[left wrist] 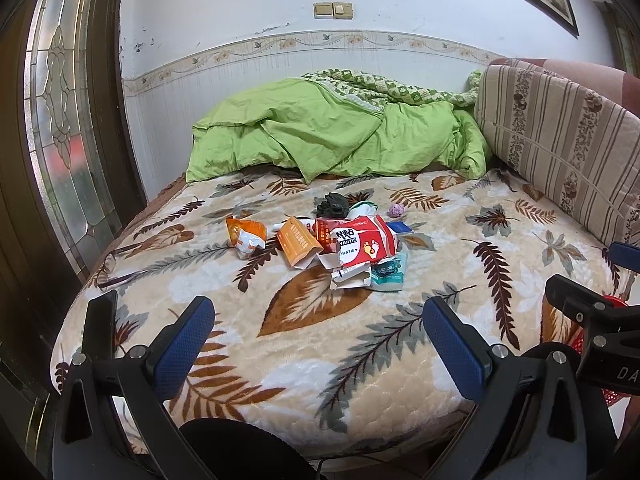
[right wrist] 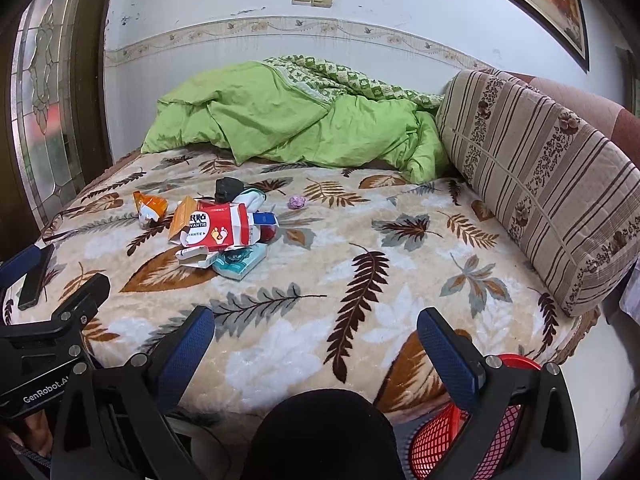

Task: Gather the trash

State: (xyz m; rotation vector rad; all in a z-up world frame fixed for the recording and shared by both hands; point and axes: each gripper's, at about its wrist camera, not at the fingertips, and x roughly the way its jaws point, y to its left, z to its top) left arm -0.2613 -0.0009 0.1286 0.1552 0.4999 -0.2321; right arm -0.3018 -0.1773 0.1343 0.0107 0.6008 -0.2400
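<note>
On the bed (left wrist: pixel 460 264) — trash pile (left wrist: pixel 352 244), both jaws wide, red basket (right wrist: pixel 444 440) clearer at right wrist

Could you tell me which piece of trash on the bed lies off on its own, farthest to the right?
It is the small purple crumpled ball. It sits alone on the blanket, apart from the pile around the red and white box, on the cushion side.

Both tongs, left (left wrist: pixel 318 330) and right (right wrist: pixel 316 336), agape, empty.
</note>
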